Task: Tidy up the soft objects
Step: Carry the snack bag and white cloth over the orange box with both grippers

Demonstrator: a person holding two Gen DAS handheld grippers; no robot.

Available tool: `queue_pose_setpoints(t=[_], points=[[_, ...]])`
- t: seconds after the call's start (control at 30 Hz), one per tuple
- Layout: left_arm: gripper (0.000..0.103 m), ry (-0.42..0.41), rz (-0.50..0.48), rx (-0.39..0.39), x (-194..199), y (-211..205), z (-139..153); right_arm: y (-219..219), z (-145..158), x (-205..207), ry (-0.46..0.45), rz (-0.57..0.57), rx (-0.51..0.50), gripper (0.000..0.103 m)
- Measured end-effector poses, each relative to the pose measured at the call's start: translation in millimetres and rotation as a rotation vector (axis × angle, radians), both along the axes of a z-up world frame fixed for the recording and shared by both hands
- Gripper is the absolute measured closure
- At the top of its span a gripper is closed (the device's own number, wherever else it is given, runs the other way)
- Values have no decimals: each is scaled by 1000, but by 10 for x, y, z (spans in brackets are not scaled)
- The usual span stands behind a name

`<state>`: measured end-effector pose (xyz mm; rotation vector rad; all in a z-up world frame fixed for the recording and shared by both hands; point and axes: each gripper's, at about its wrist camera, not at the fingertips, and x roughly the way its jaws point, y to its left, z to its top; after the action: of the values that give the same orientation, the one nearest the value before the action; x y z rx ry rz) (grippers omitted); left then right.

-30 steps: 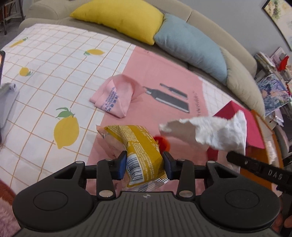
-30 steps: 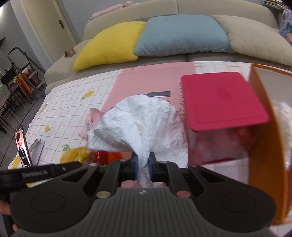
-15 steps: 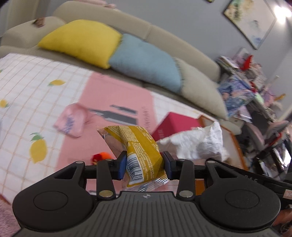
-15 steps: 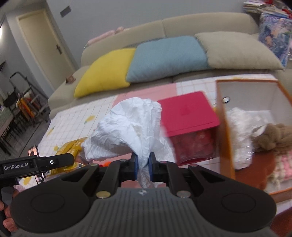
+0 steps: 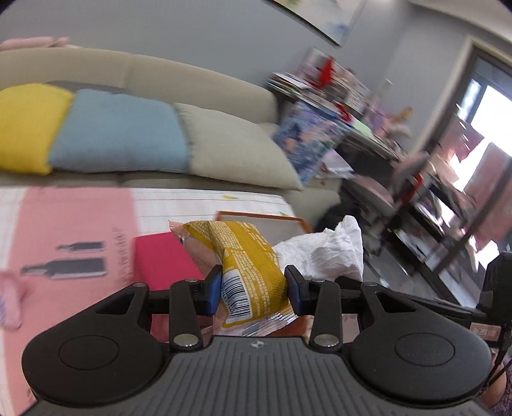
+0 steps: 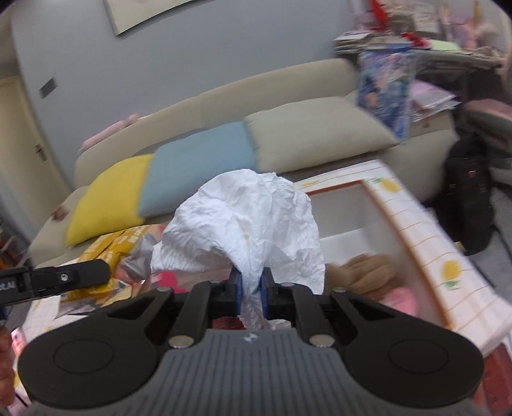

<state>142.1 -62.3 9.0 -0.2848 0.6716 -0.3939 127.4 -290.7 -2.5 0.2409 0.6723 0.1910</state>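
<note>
I see a yellow snack packet (image 5: 252,256), barcode printed; white crumpled tissue (image 6: 252,217); yellow, blue, beige cushions (image 5: 118,134); lemon-print checked cloth (image 6: 448,265).

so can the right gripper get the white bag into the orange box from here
Probably yes. The right gripper is shut on the white bag, and the orange box lies open-topped just ahead to its right. Soft items sit inside, but bare space shows at the back.

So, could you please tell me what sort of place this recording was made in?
Most likely a home living room: a beige sofa with yellow, blue and beige cushions, a framed picture on the wall, and cluttered shelves of books beside it.
</note>
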Motion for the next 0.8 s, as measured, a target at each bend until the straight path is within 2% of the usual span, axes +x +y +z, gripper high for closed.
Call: queue_pose_setpoints(t=[0.13,0.3,0.5,0.8], points=[[57,16,-97,53,253,-360,0,-263,-35,148,32,-63,-26,94],[57,62,-184,145,468,-742,-196,-532,-231,329,111,-96,-33,94],[57,132,-232,246,703,-1035,-463,-687,-559,669,216,-61,22,94],[57,139,-255,356,1069,-1183,-591,-681,-825,1253,277,2,25,94]])
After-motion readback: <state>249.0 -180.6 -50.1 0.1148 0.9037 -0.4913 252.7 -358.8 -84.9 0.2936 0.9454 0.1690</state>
